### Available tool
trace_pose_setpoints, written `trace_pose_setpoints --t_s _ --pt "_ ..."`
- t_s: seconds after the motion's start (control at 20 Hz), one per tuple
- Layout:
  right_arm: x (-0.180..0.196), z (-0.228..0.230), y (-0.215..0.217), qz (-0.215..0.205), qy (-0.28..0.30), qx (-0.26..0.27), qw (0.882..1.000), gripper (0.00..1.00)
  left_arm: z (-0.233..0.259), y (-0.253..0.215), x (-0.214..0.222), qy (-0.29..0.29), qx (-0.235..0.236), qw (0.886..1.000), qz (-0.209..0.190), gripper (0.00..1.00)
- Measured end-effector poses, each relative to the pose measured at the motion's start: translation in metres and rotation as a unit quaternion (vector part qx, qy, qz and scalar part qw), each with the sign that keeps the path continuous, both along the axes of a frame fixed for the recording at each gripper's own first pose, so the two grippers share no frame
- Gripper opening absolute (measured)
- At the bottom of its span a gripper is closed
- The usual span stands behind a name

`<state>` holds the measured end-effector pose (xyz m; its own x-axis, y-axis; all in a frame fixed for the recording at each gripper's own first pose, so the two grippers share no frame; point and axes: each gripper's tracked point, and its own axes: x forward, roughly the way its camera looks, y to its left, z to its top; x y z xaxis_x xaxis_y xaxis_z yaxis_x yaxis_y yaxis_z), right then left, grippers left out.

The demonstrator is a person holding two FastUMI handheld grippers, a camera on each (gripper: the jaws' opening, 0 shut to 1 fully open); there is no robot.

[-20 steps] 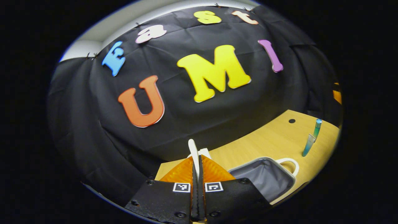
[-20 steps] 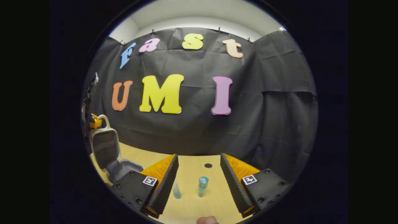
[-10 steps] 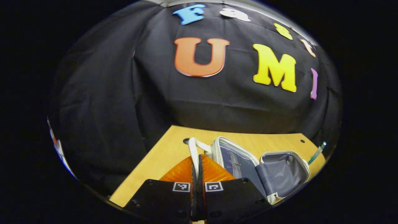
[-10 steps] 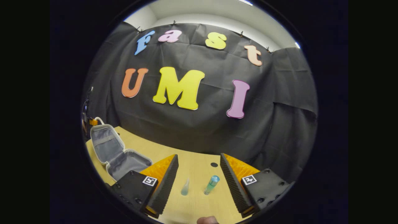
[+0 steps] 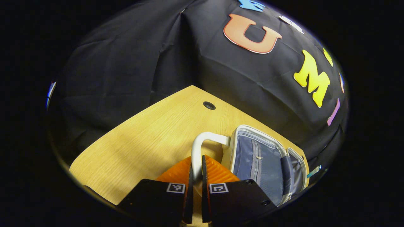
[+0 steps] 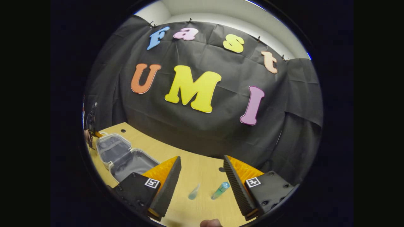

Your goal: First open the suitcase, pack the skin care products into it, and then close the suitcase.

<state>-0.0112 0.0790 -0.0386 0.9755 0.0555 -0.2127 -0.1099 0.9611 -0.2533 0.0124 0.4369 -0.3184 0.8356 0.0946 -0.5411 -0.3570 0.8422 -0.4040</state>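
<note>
The small suitcase [image 5: 255, 157] lies open on the wooden table [image 5: 142, 138], its grey lining and zip pocket facing up. My left gripper [image 5: 196, 167] is shut on the lid's white handle [image 5: 202, 138], which runs between the fingers. In the right gripper view the open suitcase [image 6: 126, 157] sits at the left. My right gripper [image 6: 201, 178] stands open above the table. A small clear tube [image 6: 193, 191] and a teal bottle [image 6: 220, 190] lie on the table between its fingers, untouched. A teal sliver of a product [image 5: 314, 171] shows past the suitcase.
The table [image 6: 195, 170] has round cable holes [image 5: 209, 105] [image 6: 222, 169]. Black cloth closes off the back and sides. A fingertip [image 6: 210, 223] shows at the lower edge of the right gripper view. Bare wood lies left of the suitcase.
The lid has swung from upright down to lying open, and my left gripper went down and outward with the handle. The right gripper has tilted slightly and stays open over the two products.
</note>
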Motion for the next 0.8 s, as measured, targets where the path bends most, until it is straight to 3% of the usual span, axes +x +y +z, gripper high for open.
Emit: trace_pose_setpoints --t_s 0.05,0.1,0.15,0.2,0.25,0.3,0.35,0.4,0.45,0.5,0.6,0.8 --pt "-0.001 -0.001 -0.002 -0.002 0.001 0.001 1.000 0.80 -0.005 0.001 -0.004 0.011 0.005 1.000 0.005 0.16" --pt "0.000 -0.002 -0.004 -0.004 0.003 0.003 1.000 0.80 -0.008 0.007 -0.006 0.020 0.013 1.000 0.014 0.26" --pt "0.001 -0.003 -0.006 -0.006 0.004 0.005 1.000 0.80 -0.006 0.009 -0.008 0.024 0.018 0.999 0.019 0.49" --pt "0.002 -0.004 -0.008 -0.007 0.006 0.010 1.000 0.80 0.001 0.010 -0.012 0.021 0.026 0.999 0.024 0.34" --pt "0.002 -0.006 -0.009 -0.007 0.006 0.014 1.000 0.80 0.014 0.011 -0.015 0.013 0.038 0.999 0.029 0.66" --pt "0.002 -0.006 -0.011 -0.006 0.006 0.017 1.000 0.80 0.031 0.006 -0.017 0.000 0.058 0.998 0.025 0.55" --pt "0.001 -0.007 -0.014 -0.007 0.006 0.020 1.000 0.80 0.051 -0.001 -0.016 -0.015 0.085 0.996 0.019 0.75" --pt "0.001 -0.009 -0.017 -0.007 0.007 0.025 1.000 0.79 0.075 -0.010 -0.017 -0.031 0.116 0.993 0.012 0.75" --pt "0.001 -0.011 -0.021 -0.007 0.008 0.032 0.999 0.80 0.100 -0.019 -0.016 -0.049 0.148 0.988 0.009 0.83" --pt "0.001 -0.012 -0.025 -0.008 0.008 0.037 0.999 0.80 0.123 -0.033 -0.016 -0.064 0.171 0.983 0.006 0.98" --pt "0.001 -0.015 -0.036 -0.010 0.010 0.047 0.999 0.80 0.167 -0.072 -0.017 -0.094 0.185 0.978 -0.005 0.98" --pt "0.003 -0.025 -0.071 -0.024 0.010 0.072 0.997 0.80 0.208 -0.155 -0.013 -0.125 0.203 0.971 -0.017 0.98"
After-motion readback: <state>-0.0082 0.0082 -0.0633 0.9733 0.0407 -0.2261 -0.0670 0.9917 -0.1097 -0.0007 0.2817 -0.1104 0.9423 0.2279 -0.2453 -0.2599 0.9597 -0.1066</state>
